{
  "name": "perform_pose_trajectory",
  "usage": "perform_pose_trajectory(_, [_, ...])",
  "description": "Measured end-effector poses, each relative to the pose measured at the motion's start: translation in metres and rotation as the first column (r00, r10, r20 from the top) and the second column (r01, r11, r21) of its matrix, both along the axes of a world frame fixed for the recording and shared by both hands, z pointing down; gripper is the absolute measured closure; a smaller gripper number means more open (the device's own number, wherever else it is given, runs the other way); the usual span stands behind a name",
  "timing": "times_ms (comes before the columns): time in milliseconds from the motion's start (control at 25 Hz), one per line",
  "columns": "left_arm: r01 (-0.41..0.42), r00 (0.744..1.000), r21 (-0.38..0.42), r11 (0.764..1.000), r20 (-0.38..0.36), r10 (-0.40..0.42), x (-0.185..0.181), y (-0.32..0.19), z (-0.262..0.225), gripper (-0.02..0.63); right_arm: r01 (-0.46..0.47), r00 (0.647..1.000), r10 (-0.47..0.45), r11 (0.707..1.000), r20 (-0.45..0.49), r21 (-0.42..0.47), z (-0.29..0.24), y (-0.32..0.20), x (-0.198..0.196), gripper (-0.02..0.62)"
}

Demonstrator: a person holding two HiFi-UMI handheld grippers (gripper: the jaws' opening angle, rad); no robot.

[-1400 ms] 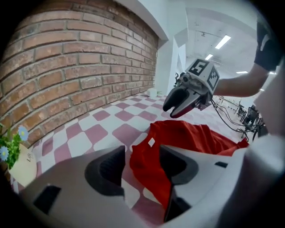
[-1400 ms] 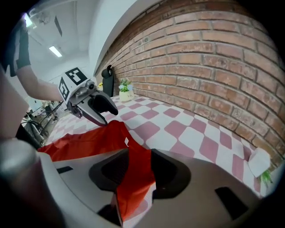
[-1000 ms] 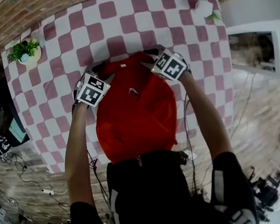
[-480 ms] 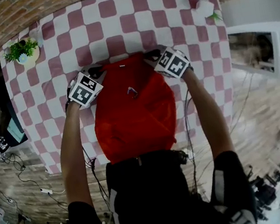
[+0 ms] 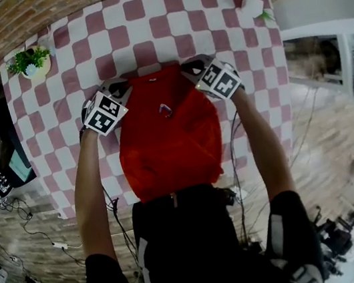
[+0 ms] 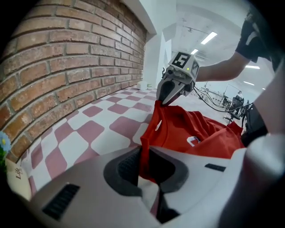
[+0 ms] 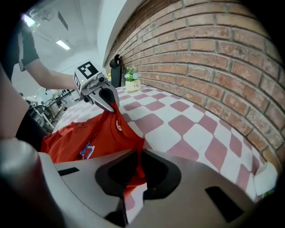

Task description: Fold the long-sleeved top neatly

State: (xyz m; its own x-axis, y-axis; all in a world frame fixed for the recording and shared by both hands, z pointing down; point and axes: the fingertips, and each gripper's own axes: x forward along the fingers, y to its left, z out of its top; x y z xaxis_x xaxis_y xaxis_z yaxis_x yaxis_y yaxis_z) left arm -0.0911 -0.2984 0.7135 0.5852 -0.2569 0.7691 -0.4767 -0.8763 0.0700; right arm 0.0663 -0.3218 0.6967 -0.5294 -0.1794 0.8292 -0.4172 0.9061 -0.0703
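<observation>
**Both grippers are pinching the far corners of the red top on the checked table**

The red long-sleeved top (image 5: 170, 138) is lying along the middle of the checked table (image 5: 143, 28), with its lower end reaching the table's near edge by the person's body. The left gripper (image 5: 118, 87) is closing its jaws on the top's far left corner, and a fold of red cloth is pressed between the pads. The right gripper (image 5: 192, 68) is closing likewise on the far right corner, with red cloth clamped between its pads. Both corners are standing raised off the table, and the cloth between them is sagging toward the table. A potted plant (image 5: 31, 61) is sitting at the table's far left corner, well apart from the top.
</observation>
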Motion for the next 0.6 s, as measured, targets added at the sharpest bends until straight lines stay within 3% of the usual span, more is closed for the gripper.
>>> perform_pose_trajectory(280, [-0.06, 0.998, 0.07, 0.996, -0.026, 0.062, 0.003, 0.027, -0.042, 0.58, -0.017, 1.0, 0.016, 0.996, 0.009, 0.082, -0.046, 0.035, 0.0, 0.56])
perform_pose_trajectory(600, [-0.129, 0.989, 0.153, 0.98, -0.05, 0.138, 0.009, 0.103, -0.102, 0.579, -0.069, 0.998, 0.065, 0.981, 0.026, 0.181, -0.105, 0.117, 0.007, 0.56])
